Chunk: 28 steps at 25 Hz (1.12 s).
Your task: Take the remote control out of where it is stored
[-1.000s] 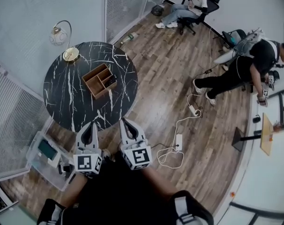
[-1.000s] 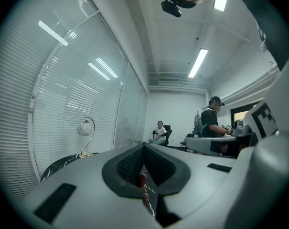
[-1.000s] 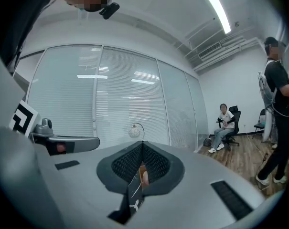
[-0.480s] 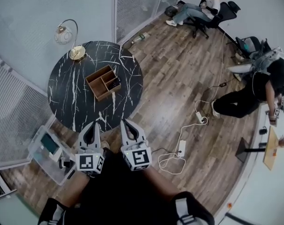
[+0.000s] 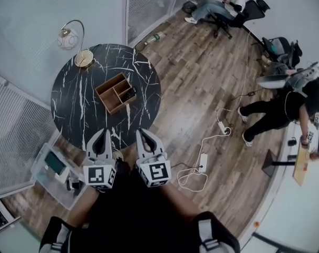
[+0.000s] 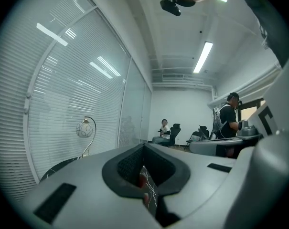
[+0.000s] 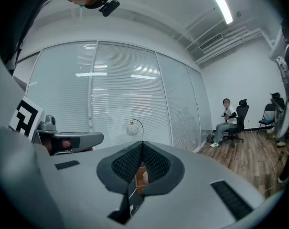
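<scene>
- Lamp [image 5: 84,58]: upper left, standing on the tabletop [image 5: 75,112] rim.
- Left tool [image 5: 102,136]: lower centre, clenched, nothing between the jaws, at the tabletop's near edge.
- Box [image 5: 107,96]: wooden, mid-tabletop, well apart from both tools.
- Remote [image 5: 128,95]: dark, in the box's right compartment.
- Right tool [image 5: 141,135]: just beside the left one, clenched, nothing held.

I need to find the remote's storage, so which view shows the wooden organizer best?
The head view: the wooden organizer sits whole on the black table, its compartments visible from above. The right gripper view shows only a brown sliver that may be it; the left gripper view shows nothing recognisable.
</scene>
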Each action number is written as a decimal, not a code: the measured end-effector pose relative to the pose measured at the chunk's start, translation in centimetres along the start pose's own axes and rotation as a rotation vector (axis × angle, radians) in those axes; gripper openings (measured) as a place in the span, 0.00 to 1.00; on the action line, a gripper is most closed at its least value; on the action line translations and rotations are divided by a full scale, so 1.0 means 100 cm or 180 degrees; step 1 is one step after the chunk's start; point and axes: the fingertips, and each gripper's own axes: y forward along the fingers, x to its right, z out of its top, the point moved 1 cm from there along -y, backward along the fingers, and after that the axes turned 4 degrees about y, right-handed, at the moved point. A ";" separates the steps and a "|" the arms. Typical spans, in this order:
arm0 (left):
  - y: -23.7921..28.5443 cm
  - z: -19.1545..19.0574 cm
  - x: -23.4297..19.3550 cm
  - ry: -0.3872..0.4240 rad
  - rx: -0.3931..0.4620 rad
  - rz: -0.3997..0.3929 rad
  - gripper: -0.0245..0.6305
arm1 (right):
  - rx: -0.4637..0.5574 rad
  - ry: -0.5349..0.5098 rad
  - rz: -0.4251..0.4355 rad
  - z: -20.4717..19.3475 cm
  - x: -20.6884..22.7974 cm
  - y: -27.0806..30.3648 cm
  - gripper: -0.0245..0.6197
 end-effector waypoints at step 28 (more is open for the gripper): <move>0.079 -0.010 -0.066 -0.0160 -0.0088 -0.0237 0.05 | -0.0162 0.0072 -0.0367 -0.013 0.016 0.089 0.04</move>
